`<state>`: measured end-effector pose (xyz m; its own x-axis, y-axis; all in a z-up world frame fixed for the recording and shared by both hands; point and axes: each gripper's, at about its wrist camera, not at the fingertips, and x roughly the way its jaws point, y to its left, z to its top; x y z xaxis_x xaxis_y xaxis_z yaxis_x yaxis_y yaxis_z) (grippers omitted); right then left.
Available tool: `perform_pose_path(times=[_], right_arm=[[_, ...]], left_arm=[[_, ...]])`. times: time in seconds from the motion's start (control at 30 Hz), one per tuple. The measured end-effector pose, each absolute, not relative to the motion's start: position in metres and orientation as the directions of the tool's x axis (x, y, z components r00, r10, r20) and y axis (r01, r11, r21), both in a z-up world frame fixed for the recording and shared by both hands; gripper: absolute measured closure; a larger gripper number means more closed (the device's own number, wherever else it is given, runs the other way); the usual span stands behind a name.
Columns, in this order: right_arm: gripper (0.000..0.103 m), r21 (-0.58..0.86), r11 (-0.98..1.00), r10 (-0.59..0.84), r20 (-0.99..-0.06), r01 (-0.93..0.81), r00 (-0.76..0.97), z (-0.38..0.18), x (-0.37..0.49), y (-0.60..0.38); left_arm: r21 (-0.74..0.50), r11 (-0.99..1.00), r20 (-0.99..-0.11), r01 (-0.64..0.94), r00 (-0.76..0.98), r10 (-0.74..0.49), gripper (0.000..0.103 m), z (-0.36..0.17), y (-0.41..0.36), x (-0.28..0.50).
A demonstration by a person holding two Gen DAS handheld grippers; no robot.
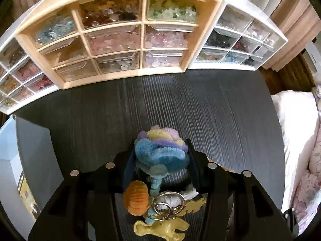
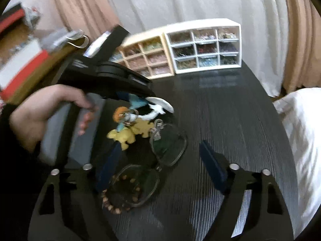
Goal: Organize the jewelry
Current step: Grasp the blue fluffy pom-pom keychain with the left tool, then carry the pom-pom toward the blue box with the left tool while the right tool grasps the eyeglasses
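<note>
Keychain (image 1: pixel 160 154) held above the dark desk (image 1: pixel 200 110).
The left gripper (image 1: pixel 160 156) had its jaws closed on the fluffy flower; the right gripper (image 2: pixel 158 168) stood open over glasses (image 2: pixel 160 154) and a bead bracelet (image 2: pixel 118 196).

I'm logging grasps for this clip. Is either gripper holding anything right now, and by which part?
The left gripper clamps the keychain's chenille flower; its rings and yellow charms hang below. The right gripper is open, holding nothing.

The right gripper (image 2: pixel 160 164) gapes above glasses (image 2: pixel 160 156) and a bead bracelet (image 2: pixel 116 196); the left gripper (image 2: pixel 140 94) (blurred) grips a keychain (image 2: pixel 130 128).
</note>
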<state>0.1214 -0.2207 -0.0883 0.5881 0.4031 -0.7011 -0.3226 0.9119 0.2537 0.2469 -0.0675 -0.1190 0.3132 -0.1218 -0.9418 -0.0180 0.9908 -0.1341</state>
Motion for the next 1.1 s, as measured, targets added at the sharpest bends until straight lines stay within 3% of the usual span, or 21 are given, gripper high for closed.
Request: perform_pose_path(times=[0.07, 0.1, 0.53, 0.73, 0.97, 1.1], right_arm=[[0.058, 0.244, 0.935, 0.352, -0.739, -0.259, 0.574, -0.092, 0.13, -0.214], [0.063, 0.235, 0.945, 0.324, -0.754, -0.226, 0.571, -0.093, 0.134, -0.212], [0.061, 0.141, 0.984, 0.179, -0.843, -0.111, 0.508, -0.106, 0.14, -0.18], [0.076, 0.111, 0.991, 0.135, -0.852, -0.078, 0.505, -0.107, 0.14, -0.183], [0.09, 0.164, 0.981, 0.192, -0.839, -0.101, 0.508, -0.102, 0.135, -0.193], [0.09, 0.184, 0.977, 0.215, -0.827, -0.112, 0.519, -0.096, 0.129, -0.2]], left_arm=[[-0.14, 0.99, -0.937, -0.022, 0.326, -0.125, 0.056, -0.116, -0.064, 0.244], [-0.139, 0.99, -0.935, -0.025, 0.332, -0.123, 0.056, -0.113, -0.062, 0.243], [-0.169, 0.985, -0.918, -0.027, 0.368, -0.147, 0.056, -0.095, -0.034, 0.224], [-0.182, 0.983, -0.908, -0.022, 0.386, -0.16, 0.057, -0.093, -0.032, 0.217], [-0.188, 0.982, -0.891, -0.034, 0.426, -0.156, 0.057, -0.073, -0.021, 0.207], [-0.2, 0.978, -0.872, -0.052, 0.466, -0.154, 0.058, -0.055, -0.01, 0.198]])
